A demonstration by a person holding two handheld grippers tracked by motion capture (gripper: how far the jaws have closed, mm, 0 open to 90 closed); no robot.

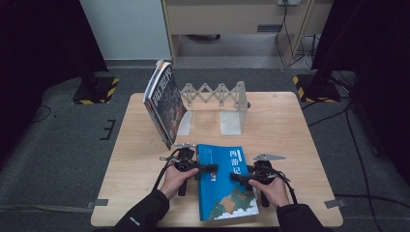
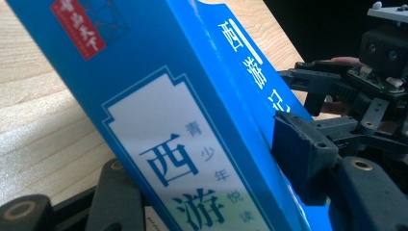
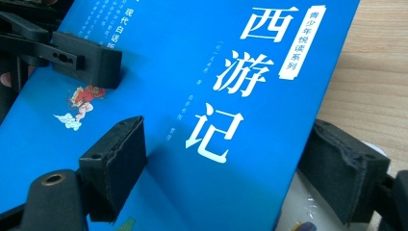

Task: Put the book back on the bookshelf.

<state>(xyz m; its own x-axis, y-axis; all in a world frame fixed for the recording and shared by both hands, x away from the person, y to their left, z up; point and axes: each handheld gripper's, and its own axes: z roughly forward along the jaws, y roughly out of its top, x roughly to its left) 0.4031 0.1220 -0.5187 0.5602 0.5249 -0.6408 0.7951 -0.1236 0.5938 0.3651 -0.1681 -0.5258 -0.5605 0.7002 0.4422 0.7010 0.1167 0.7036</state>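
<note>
Even overhead light falls on the pale desk (image 1: pixel 280 125), while the surrounding floor and corners sink into darkness. Shadows are soft and short. Both gripper views are close and slightly blurred, with a faint sheen on the blue book (image 3: pixel 202 120).

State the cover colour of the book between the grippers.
Bright blue, white title characters; the book shows best in the right gripper view.

From my screen the blue book (image 1: pixel 225 181) has a glossy, smooth paper cover. The table (image 1: pixel 290 130) is pale wood — matt, fine-grained. My right gripper (image 3: pixel 231 173) wears rough black pads, and the bookend rack (image 1: pixel 217 104) looks like dull grey metal.
</note>
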